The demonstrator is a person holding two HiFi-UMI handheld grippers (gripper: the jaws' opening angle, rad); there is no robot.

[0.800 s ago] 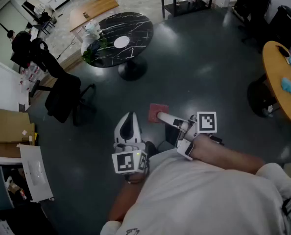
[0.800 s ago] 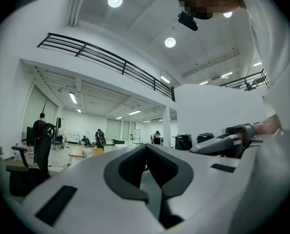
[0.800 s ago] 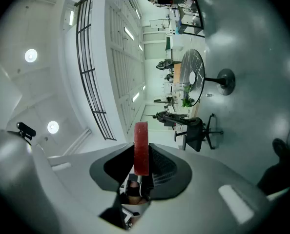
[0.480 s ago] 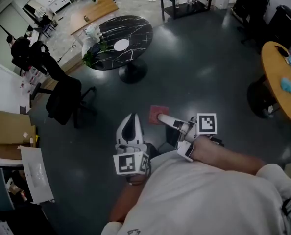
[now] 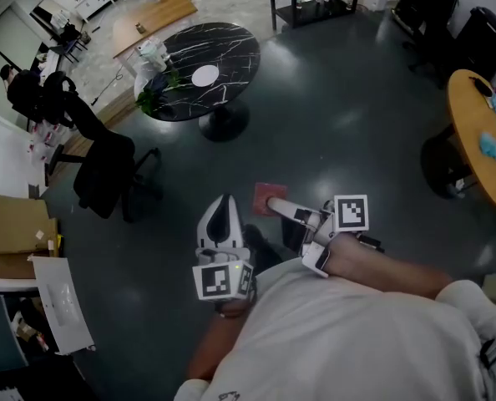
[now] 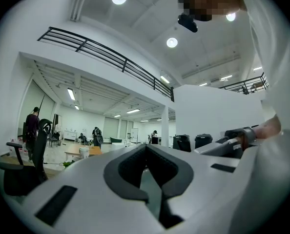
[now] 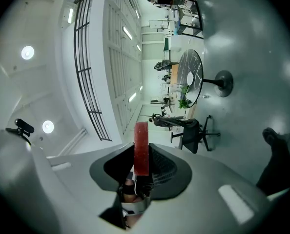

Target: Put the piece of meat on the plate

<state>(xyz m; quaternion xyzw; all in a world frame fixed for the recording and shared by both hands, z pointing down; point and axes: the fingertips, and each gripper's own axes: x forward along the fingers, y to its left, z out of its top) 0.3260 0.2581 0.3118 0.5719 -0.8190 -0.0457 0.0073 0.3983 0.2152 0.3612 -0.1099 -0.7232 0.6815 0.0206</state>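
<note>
Head view shows the right claw [image 5: 273, 201] clenched on a flat red piece of meat [image 5: 263, 193]. The meat juts forward from the claw's tips over the dark grey floor [image 5: 348, 115], well apart from the white round plate [image 5: 205, 76] lying on the round black marble counter [image 5: 235, 44] across the room. Right gripper view confirms the grip: the piece of meat [image 7: 141, 145] stands edge-on between the two jaws, pinched near one end with most of it sticking out free. The left claw [image 5: 221, 215] is held beside it, jaws closed together with nothing in them. The step in hand looks like the carry toward the counter, so the placing itself is not yet begun. To do it well, the grip should be firm and the claw roughly level, since a soft slab held by one end may sag or slip with each stride. The approach is best over open floor, clear of the black office chair [image 5: 106, 161]. The meat should come low over the plate's centre before the jaws let go, so it lands flat inside the rim.
</note>
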